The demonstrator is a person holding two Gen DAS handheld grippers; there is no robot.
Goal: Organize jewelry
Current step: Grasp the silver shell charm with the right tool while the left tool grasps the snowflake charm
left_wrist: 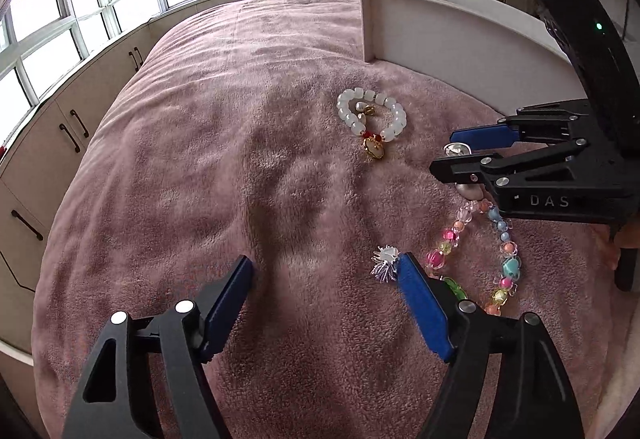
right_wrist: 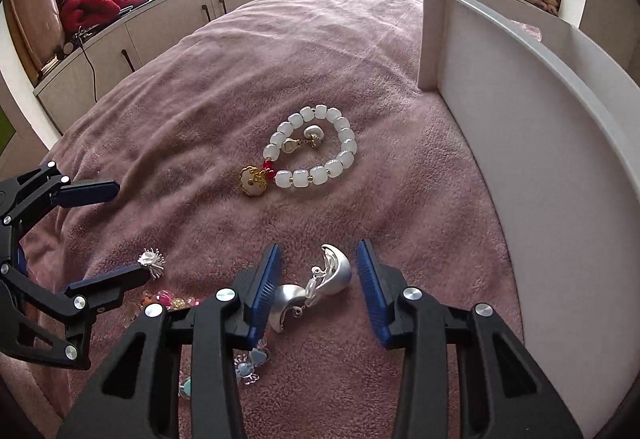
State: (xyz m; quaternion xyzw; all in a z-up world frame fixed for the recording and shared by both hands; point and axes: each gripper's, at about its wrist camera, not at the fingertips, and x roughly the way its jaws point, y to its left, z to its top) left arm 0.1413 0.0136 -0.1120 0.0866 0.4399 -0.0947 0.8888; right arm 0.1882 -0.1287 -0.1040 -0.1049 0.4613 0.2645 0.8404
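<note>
The right gripper [right_wrist: 316, 279] hangs with its fingers spread around the silver earrings [right_wrist: 316, 289] at the lower centre of the right wrist view, nothing gripped yet. The pair looks smooth and rounded and lies loose on the plush pink blanket [right_wrist: 240, 71], so a closing pinch may squirt one piece aside or catch only one of the two; the pads could also snag the nap. The left gripper [left_wrist: 324, 271] is likewise released and empty, low in its own view, one finger just beside a small silver spiky brooch [left_wrist: 385, 263]. The colourful bead bracelet [left_wrist: 472, 251] trails under the right tool and could be dragged. The white bead bracelet [right_wrist: 312, 153] lies mid-frame, well apart. The white box [right_wrist: 520, 143] wall rises at right, close to the gripper's outer finger.
</note>
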